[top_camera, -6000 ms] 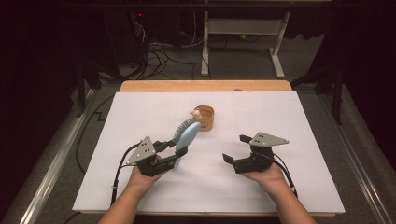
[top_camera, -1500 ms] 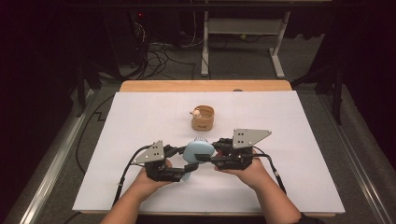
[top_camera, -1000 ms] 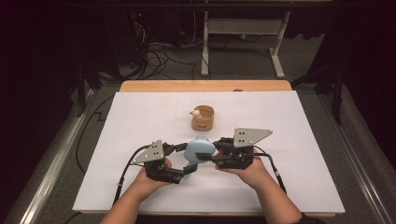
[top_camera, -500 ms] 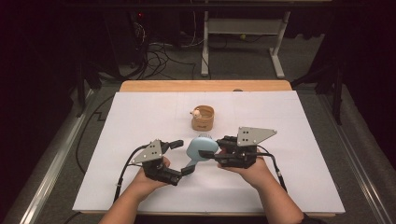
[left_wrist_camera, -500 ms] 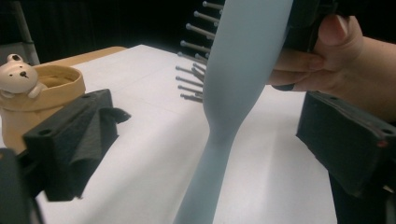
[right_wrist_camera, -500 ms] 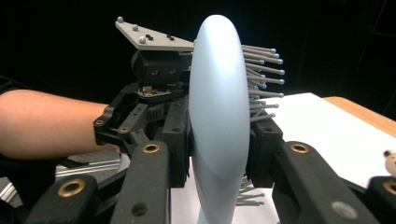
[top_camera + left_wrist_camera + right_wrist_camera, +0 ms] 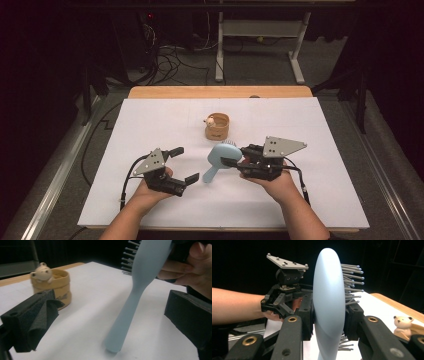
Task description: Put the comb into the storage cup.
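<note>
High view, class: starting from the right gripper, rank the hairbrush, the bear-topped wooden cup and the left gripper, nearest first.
1. Hairbrush: clamped at its head in the right gripper, handle slanting toward the left.
2. Bear-topped wooden cup: just beyond it, mid-table.
3. Left gripper: across to the left, jaws open, having just opened off the handle.

Overhead view looks forward; both tool-mounted views closely share the hairbrush.

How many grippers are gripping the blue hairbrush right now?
1. The right gripper clamps the hairbrush by its head; the left gripper stands open beside the handle, having just opened.
</note>
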A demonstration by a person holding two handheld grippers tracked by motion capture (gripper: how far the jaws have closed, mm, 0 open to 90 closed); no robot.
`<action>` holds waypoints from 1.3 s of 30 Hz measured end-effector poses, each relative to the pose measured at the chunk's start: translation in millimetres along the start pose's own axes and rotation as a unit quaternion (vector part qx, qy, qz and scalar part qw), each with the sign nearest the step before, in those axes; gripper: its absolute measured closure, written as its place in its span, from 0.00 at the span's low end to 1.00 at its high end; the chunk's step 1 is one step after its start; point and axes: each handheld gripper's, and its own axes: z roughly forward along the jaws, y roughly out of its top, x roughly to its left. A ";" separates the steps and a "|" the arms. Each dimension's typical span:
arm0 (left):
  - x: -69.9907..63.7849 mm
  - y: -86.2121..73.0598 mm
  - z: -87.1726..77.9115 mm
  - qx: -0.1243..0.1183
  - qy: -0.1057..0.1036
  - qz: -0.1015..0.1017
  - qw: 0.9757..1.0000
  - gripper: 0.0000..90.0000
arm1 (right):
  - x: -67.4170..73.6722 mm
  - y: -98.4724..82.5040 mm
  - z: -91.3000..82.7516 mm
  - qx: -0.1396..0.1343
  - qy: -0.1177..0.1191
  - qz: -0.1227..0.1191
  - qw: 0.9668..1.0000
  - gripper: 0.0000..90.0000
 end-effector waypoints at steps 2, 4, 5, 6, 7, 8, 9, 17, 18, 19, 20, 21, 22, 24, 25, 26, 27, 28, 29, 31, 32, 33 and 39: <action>2.5 4.8 -3.8 -0.013 0.004 -0.005 1.000 0.00 | -0.1 -0.8 -2.3 -0.002 -0.005 -0.001 1.000 0.75; 5.3 9.5 -7.7 -0.023 0.004 -0.009 1.000 0.00 | -0.2 -1.3 -4.5 -0.006 -0.011 0.000 1.000 0.74; 6.9 10.7 -8.9 -0.028 0.008 -0.009 1.000 0.00 | -0.1 -1.4 -5.3 -0.008 -0.015 0.000 1.000 0.74; 8.3 11.8 -10.0 -0.030 0.010 -0.009 0.999 0.00 | -0.3 -1.7 -6.4 -0.007 -0.017 -0.001 1.000 0.74; 10.1 12.5 -10.8 -0.033 0.013 -0.005 0.999 0.00 | -0.5 -2.2 -7.3 -0.007 -0.020 0.003 1.000 0.74; 11.5 12.8 -11.6 -0.036 0.014 -0.003 0.999 0.00 | -0.8 -2.6 -8.2 -0.006 -0.022 0.006 1.000 0.74; 12.9 13.7 -12.1 -0.038 0.015 -0.003 0.999 0.00 | -0.8 -3.1 -9.3 -0.006 -0.025 0.004 1.000 0.74; 17.9 12.1 -16.0 -0.047 0.021 0.010 0.999 0.00 | 1.0 -5.0 -20.3 -0.015 -0.045 0.003 0.999 0.74; 18.0 11.7 -17.2 -0.053 0.021 0.008 0.998 0.00 | 1.1 -5.5 -22.1 -0.018 -0.047 0.003 0.999 0.74; 18.8 11.9 -18.2 -0.056 0.021 0.011 0.998 0.00 | 1.2 -6.0 -24.3 -0.019 -0.051 0.002 0.999 0.74; 20.3 12.7 -18.9 -0.058 0.021 0.017 0.998 0.00 | 1.4 -6.5 -26.2 -0.020 -0.054 0.001 0.998 0.74; 21.1 13.1 -19.6 -0.061 0.022 0.016 0.998 0.00 | 1.7 -7.1 -28.0 -0.021 -0.055 0.000 0.998 0.74; 22.1 14.0 -20.1 -0.065 0.023 0.017 0.997 0.00 | 1.9 -7.9 -29.6 -0.023 -0.058 0.001 0.998 0.74; 23.1 16.2 -21.2 -0.070 0.025 0.011 0.997 0.00 | 1.6 -9.7 -32.5 -0.024 -0.062 0.003 0.998 0.74; 23.6 16.7 -21.9 -0.074 0.025 0.012 0.997 0.00 | 1.1 -10.7 -33.6 -0.024 -0.065 0.003 0.998 0.74; 23.8 16.7 -22.3 -0.077 0.026 0.013 0.997 0.00 | 0.7 -11.9 -34.9 -0.022 -0.067 0.003 0.997 0.74; 24.1 16.6 -23.1 -0.078 0.025 0.016 0.997 0.00 | 0.3 -13.1 -36.2 -0.023 -0.069 0.005 0.997 0.74; 24.3 16.9 -23.8 -0.080 0.025 0.016 0.996 0.00 | -0.4 -14.1 -37.5 -0.023 -0.071 0.006 0.997 0.74; 24.5 17.0 -24.4 -0.082 0.024 0.015 0.996 0.00 | -0.7 -15.1 -38.8 -0.023 -0.073 0.007 0.997 0.74; 25.0 17.7 -25.3 -0.084 0.024 0.013 0.996 0.00 | -1.5 -16.9 -42.0 -0.025 -0.078 0.010 0.997 0.74; 25.5 17.3 -25.7 -0.083 0.023 0.017 0.996 0.00 | -1.9 -17.6 -43.6 -0.026 -0.079 0.011 0.996 0.74; 25.8 16.5 -25.8 -0.084 0.023 0.020 0.996 0.00 | -2.0 -18.2 -44.8 -0.028 -0.083 0.011 0.996 0.74; 28.0 17.4 -25.8 -0.090 0.026 0.023 0.995 0.00 | -2.2 -19.6 -54.2 -0.039 -0.106 0.013 0.994 0.74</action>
